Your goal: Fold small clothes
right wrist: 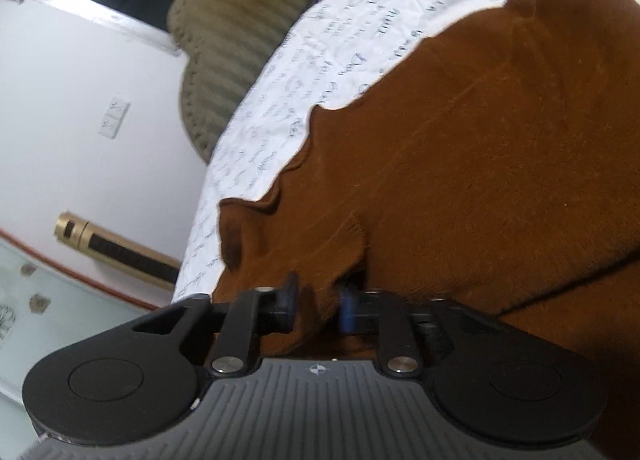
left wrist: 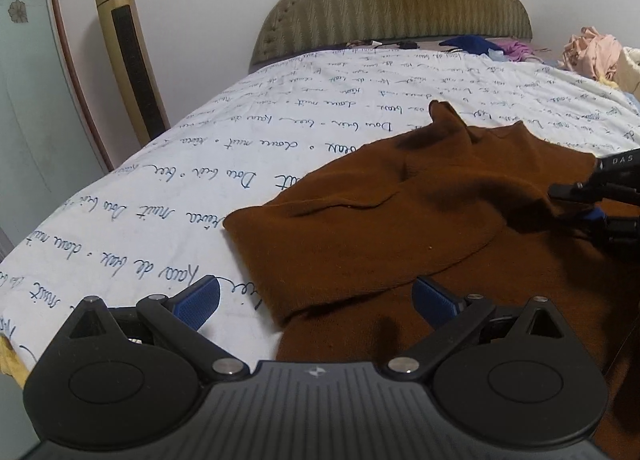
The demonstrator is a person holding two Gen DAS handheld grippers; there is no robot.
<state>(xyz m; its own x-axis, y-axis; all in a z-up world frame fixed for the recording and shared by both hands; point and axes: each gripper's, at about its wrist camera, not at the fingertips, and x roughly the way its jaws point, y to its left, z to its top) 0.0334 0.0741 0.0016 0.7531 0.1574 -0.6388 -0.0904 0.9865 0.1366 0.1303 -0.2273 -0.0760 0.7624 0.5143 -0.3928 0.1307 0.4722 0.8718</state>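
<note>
Brown garment (right wrist: pixel 460 164) pinched in right gripper (right wrist: pixel 318 306), on bedsheet (left wrist: pixel 280 108)

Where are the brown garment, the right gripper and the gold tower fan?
brown garment (left wrist: pixel 360 228): left wrist view, folded-over flap.
right gripper (right wrist: pixel 318 306): right wrist view, between fingertips, pinching cloth.
gold tower fan (left wrist: pixel 128 52): left wrist view, front grille.

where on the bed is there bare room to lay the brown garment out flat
The widest bare stretch of the sheet runs between the brown garment and the bed edge by the gold tower fan. Another bare band lies between the garment and the headboard. The far right corner is crowded with piled clothes.
</note>
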